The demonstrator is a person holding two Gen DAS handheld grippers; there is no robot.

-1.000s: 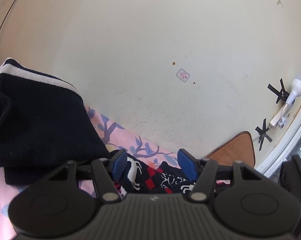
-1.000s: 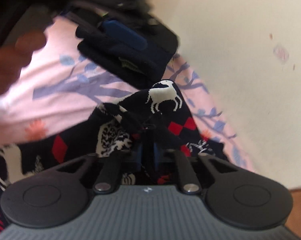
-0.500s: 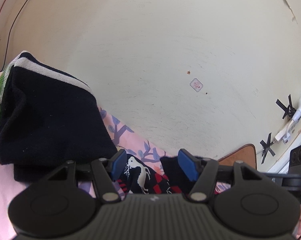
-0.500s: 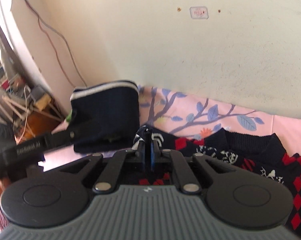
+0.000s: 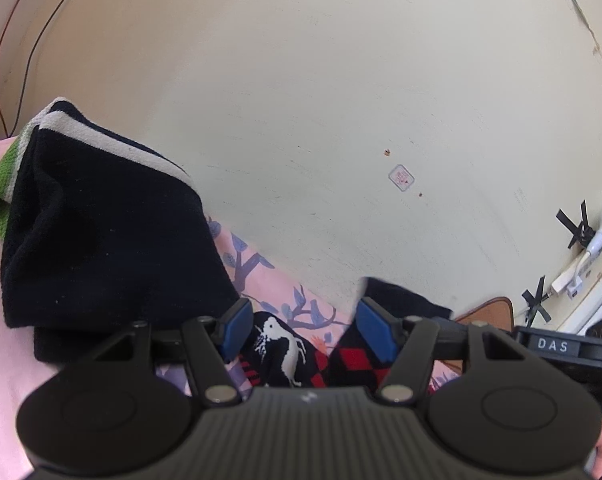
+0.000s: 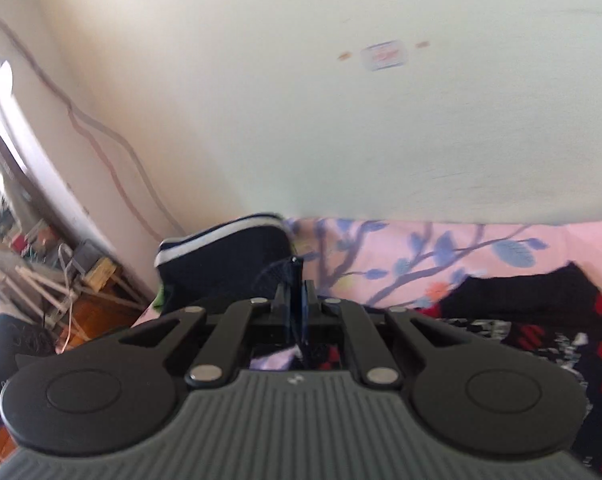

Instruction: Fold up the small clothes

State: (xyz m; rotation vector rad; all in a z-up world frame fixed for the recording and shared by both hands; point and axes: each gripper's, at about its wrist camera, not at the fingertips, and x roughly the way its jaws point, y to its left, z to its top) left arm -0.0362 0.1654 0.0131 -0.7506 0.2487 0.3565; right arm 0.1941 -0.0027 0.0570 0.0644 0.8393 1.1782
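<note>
Pink floral bedding point(image 6: 441, 256) carries our patterned knit garment point(image 6: 541, 340) at lower right, its dark edge clamped in the right hand-held gripper point(image 6: 297, 300) for folding, while the left hand-held gripper point(image 5: 301, 328) hovers apart above it.

The left gripper point(image 5: 305, 330) hangs with its blue pads apart above a dark knitted garment with red diamonds and a white deer point(image 5: 289, 354). A folded navy knit with a white stripe point(image 5: 105, 240) lies to the left on the pink floral bedsheet point(image 5: 277, 284), against a cream wall point(image 5: 321, 100).
</note>
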